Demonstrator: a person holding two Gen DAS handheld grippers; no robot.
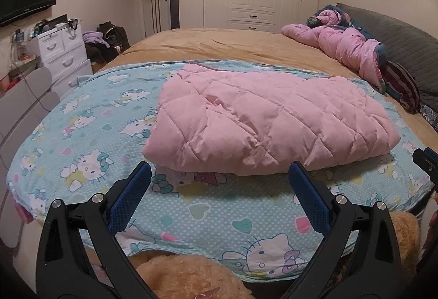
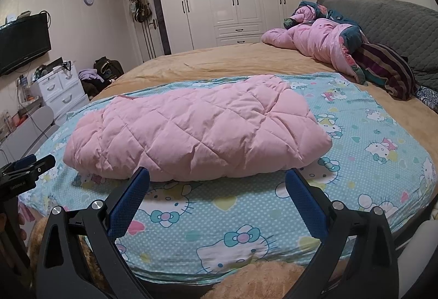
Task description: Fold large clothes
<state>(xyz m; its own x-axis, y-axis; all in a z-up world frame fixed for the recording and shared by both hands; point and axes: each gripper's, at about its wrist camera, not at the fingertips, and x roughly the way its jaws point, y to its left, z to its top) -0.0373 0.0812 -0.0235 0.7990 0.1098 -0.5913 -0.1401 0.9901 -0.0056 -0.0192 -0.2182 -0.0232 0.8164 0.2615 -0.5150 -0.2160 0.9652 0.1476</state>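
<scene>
Jacket [image 1: 273, 120], pink and quilted, lies folded in a bundle on the cartoon-print sheet [image 1: 82, 140] spread over the bed [image 1: 219, 44]. Bare sheet rings it, widest along the near edge. Left gripper [image 1: 219, 175] and right gripper [image 2: 217, 179] hover just before its near edge, jaws apart and empty.

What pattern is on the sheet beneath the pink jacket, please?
Cartoon cats and hearts on dotted light blue sheet; clearest in the right wrist view.
</scene>
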